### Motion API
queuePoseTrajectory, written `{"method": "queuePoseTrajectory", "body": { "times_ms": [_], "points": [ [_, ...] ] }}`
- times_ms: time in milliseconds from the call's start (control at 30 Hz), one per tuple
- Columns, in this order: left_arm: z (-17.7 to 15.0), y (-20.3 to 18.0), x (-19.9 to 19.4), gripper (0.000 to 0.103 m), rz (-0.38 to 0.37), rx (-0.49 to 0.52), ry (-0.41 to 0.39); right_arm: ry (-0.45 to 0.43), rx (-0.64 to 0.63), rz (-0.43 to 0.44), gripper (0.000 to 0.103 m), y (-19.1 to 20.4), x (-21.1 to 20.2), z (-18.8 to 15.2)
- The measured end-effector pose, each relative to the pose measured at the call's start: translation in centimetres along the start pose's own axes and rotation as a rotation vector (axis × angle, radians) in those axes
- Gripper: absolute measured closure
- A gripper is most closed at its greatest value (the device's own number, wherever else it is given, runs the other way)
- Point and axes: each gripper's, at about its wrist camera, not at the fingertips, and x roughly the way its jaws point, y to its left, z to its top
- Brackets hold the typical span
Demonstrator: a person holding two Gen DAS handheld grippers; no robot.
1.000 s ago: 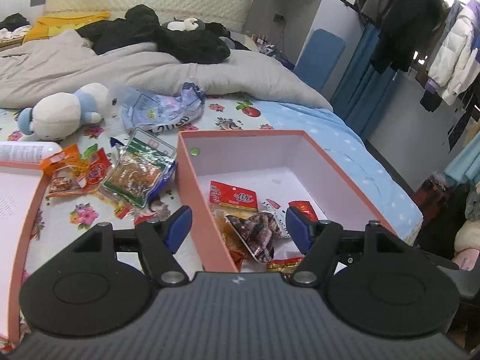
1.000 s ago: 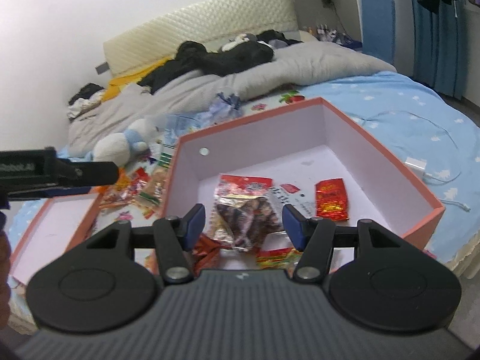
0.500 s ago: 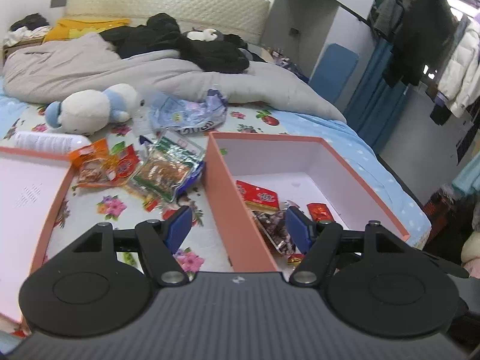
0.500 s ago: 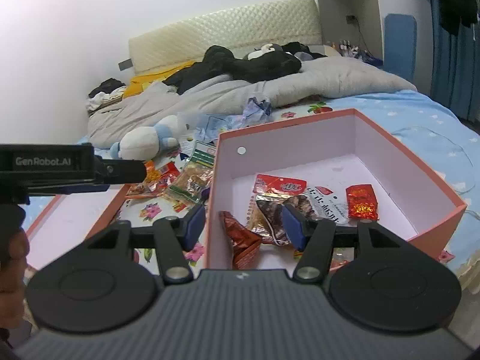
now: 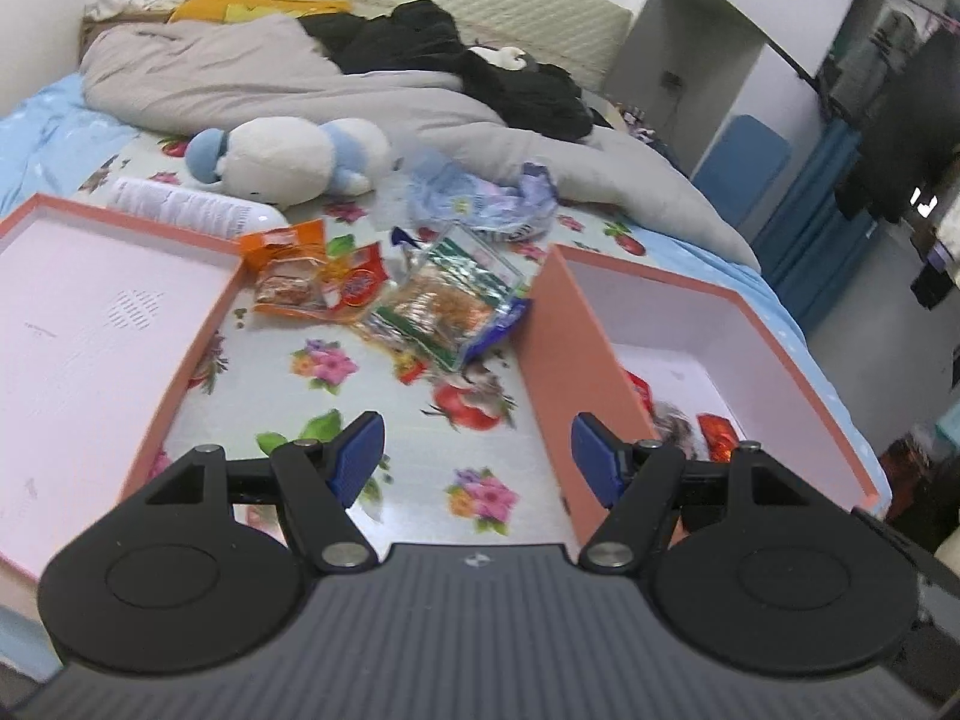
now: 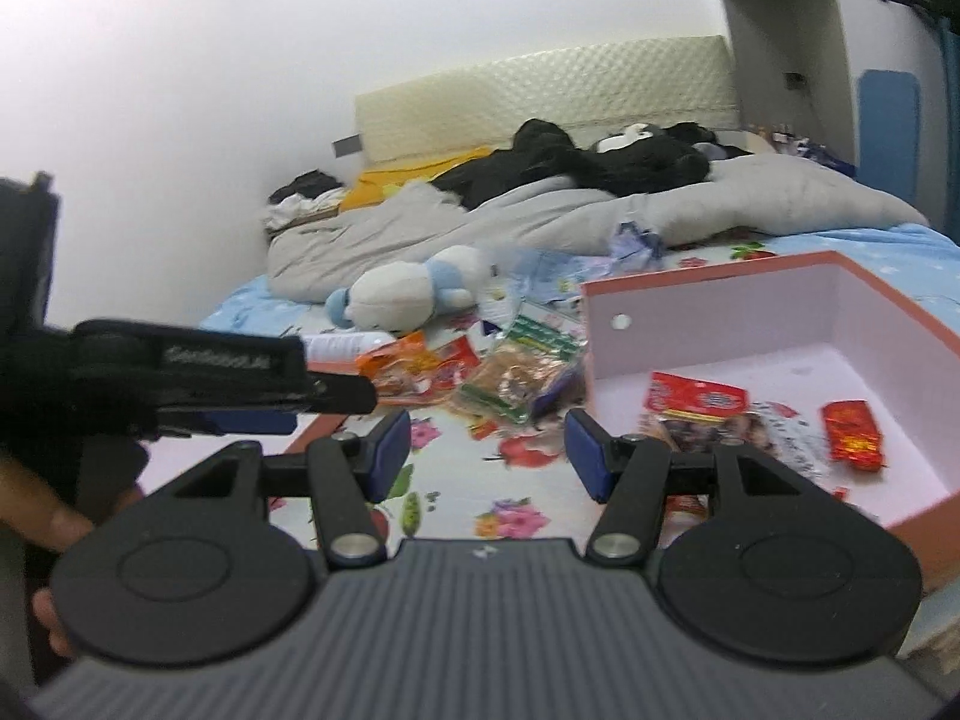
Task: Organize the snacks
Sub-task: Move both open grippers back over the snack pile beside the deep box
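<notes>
Left wrist view is showing the left gripper (image 5: 477, 459) hanging over a floral bedsheet (image 5: 414, 450), jaws spread apart and grasping nothing; loose snack packets (image 5: 444, 312) are lying in a heap on the sheet between a shallow pink lid (image 5: 90, 348) on one side and a deep pink box (image 5: 708, 324) on the other, with an orange packet (image 5: 294, 276) just beside the lid's corner; right wrist view is showing the right gripper (image 6: 487, 450) also released and empty, pointing at the same heap, while the box is already holding a few red packets (image 6: 852, 435). Judging from this, the step in hand is reaching for the next packet; doing it well likely means picking one packet at the edge of the heap, pinching a flat sealed edge rather than the puffy middle, and keeping the two grippers from crowding each other.
</notes>
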Motion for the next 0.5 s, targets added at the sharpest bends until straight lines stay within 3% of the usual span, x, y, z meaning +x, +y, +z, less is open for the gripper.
{"method": "queuePoseTrajectory", "body": {
  "times_ms": [200,300,500],
  "points": [
    [3.5,4.3,4.3,0.03,0.028,0.002,0.009,0.029,-0.017,0.002,0.044,2.2,5.0,-0.3],
    [5.7,6.3,7.9,0.031,0.041,0.039,0.029,0.003,-0.031,0.001,0.044,3.3,7.9,-0.9],
    [9.9,7.8,16.9,0.034,0.042,0.18,0.115,-0.021,-0.006,-0.108,0.044,3.9,14.6,-2.1]
  ]
}}
